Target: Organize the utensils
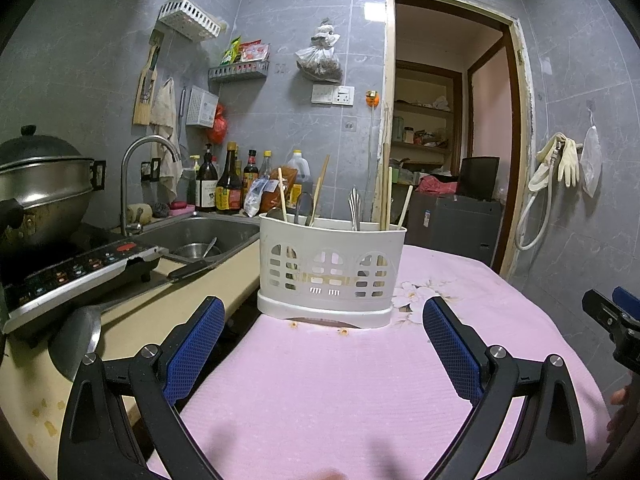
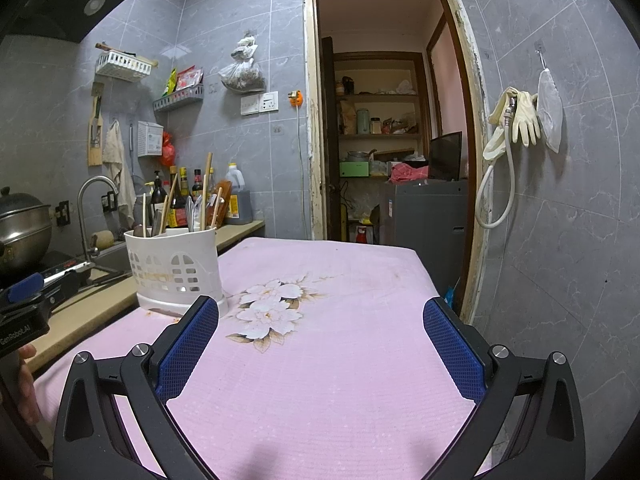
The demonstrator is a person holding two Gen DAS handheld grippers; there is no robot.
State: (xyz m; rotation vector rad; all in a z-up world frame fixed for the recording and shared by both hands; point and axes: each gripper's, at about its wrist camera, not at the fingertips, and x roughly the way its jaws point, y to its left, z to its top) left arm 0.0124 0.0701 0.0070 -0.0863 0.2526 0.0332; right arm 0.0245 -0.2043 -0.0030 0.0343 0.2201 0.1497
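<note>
A white slotted utensil holder [image 1: 330, 272] stands on the pink tablecloth [image 1: 340, 392] near the table's left edge. It holds several wooden chopsticks [image 1: 386, 196], a metal fork or spoon handle [image 1: 354, 206] and dark spoons. It also shows in the right wrist view [image 2: 176, 268]. My left gripper [image 1: 324, 316] is open and empty, just in front of the holder. My right gripper [image 2: 320, 318] is open and empty over the cloth's flower print [image 2: 272, 308], to the right of the holder.
A counter [image 1: 132, 320] to the left carries an induction cooker [image 1: 76, 272] with a steel pot [image 1: 40, 188], a ladle [image 1: 76, 340], a knife [image 1: 188, 270] and a sink [image 1: 200, 236] with a bowl. Bottles line the back wall. A doorway [image 2: 392, 120] opens behind the table.
</note>
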